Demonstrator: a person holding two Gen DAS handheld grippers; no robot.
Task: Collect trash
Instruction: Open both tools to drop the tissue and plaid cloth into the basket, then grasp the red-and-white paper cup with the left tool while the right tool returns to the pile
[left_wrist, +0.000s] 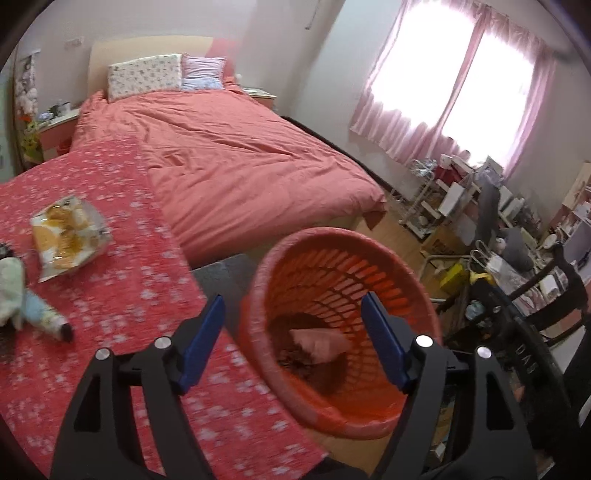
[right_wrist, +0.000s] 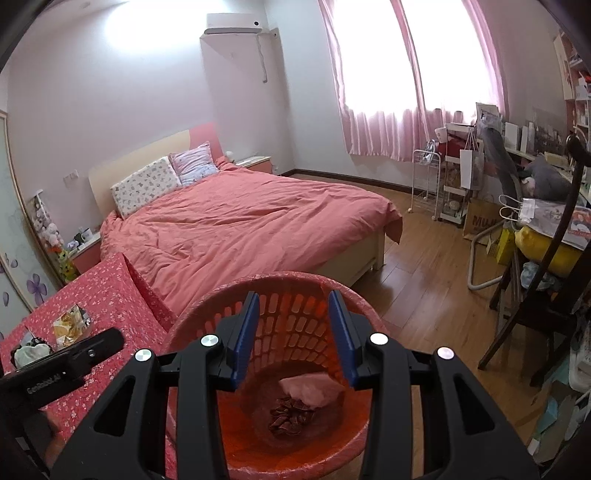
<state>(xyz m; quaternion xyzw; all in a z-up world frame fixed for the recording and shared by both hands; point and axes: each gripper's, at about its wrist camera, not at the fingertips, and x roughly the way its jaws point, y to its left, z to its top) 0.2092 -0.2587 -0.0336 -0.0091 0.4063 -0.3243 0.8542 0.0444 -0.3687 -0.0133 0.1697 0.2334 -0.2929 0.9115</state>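
Beside the table (left_wrist: 110, 295) edge stands the bin (left_wrist: 332, 295), a round orange plastic basket with slotted lattice walls and a thin film liner folded over the rim. Inside, at the bottom: a crumpled pink wad (right_wrist: 308, 389) lying on a dark wrinkled scrap (right_wrist: 290, 411).

Left gripper (left_wrist: 291, 343) hangs over the near rim, blue flat pads spread wide, nothing between them. Right gripper (right_wrist: 293, 336) is above the bin mouth, pads moderately parted, also empty.

Left of the bin, the table wears a red cloth with small white flecks. On it, well apart from the bin: a flat crinkled foil wrapper (left_wrist: 68, 236), yellow and white print. Farther left of that, a soft pale bundle (left_wrist: 14, 295) at the frame edge, blurred, cannot tell what it is.

Behind the bin, a bed (right_wrist: 240, 229) with a rumpled coral duvet. Right of the bin, bare wood floor (right_wrist: 424, 280), open up to a dark chair (right_wrist: 535, 295) and cluttered shelves.
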